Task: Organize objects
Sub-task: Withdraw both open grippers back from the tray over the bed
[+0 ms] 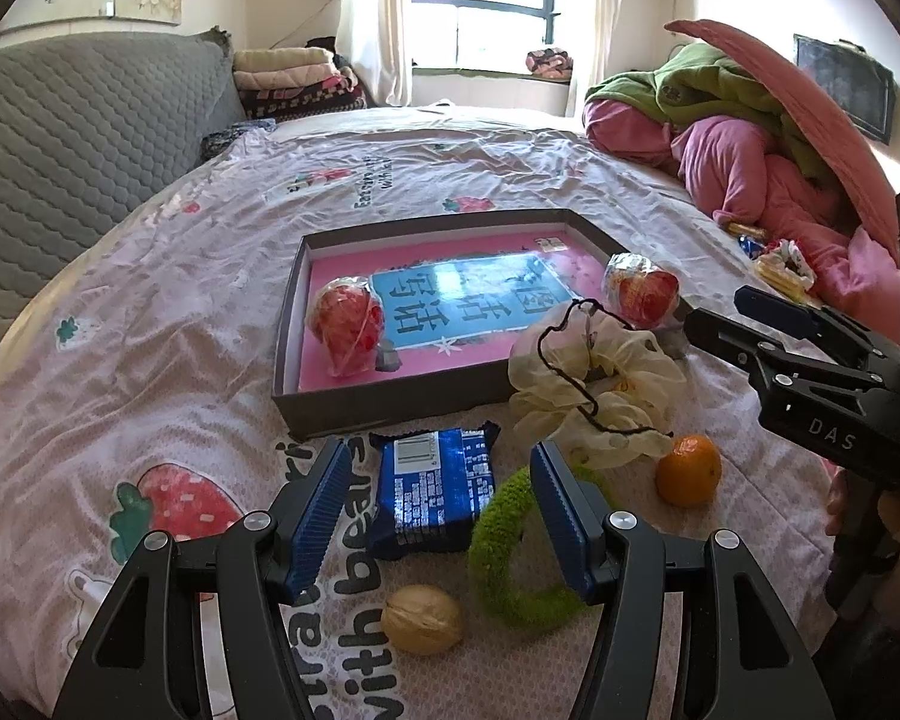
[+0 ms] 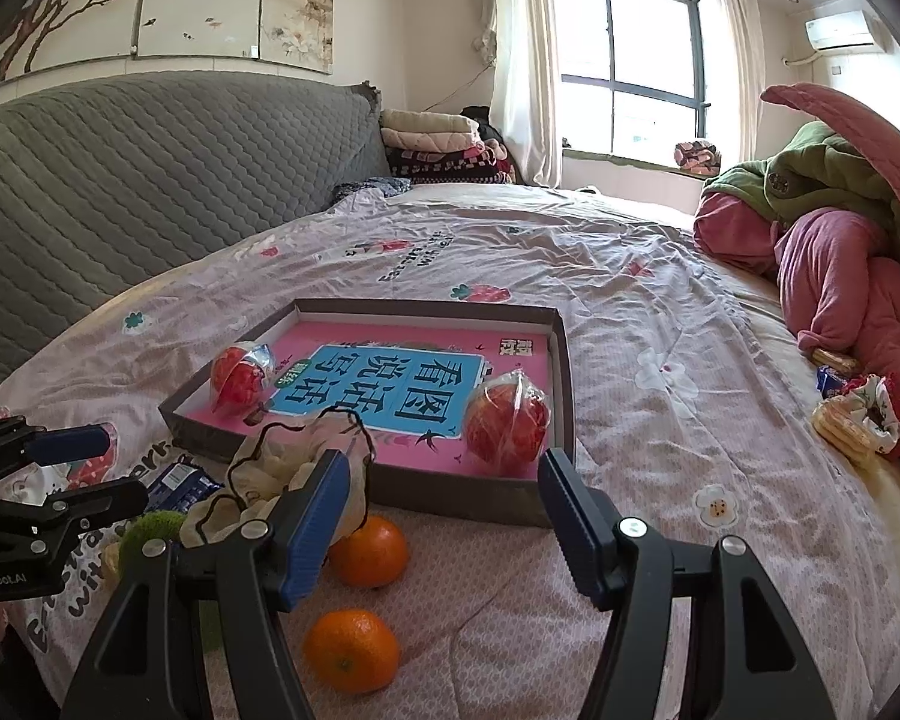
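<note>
A shallow grey box [image 1: 384,399] [image 2: 498,498] with a pink and blue book inside lies on the bed. Two wrapped red apples sit in it, one left [image 1: 347,324] [image 2: 240,381] and one right [image 1: 641,288] [image 2: 507,423]. My left gripper [image 1: 444,510] is open and empty, just above a blue snack packet [image 1: 432,495] and a green fuzzy ring [image 1: 522,546]. A walnut [image 1: 423,618], a cream scrunchie [image 1: 594,384] and an orange [image 1: 688,469] lie nearby. My right gripper [image 2: 444,519] is open and empty over two oranges [image 2: 369,549] [image 2: 351,651].
The grey padded headboard [image 1: 78,138] runs along the left. Pink and green bedding [image 1: 750,138] [image 2: 840,276] is piled at the right, with biscuits and a scrunchie [image 2: 858,420] beside it. The bed sheet [image 2: 660,312] stretches behind the box.
</note>
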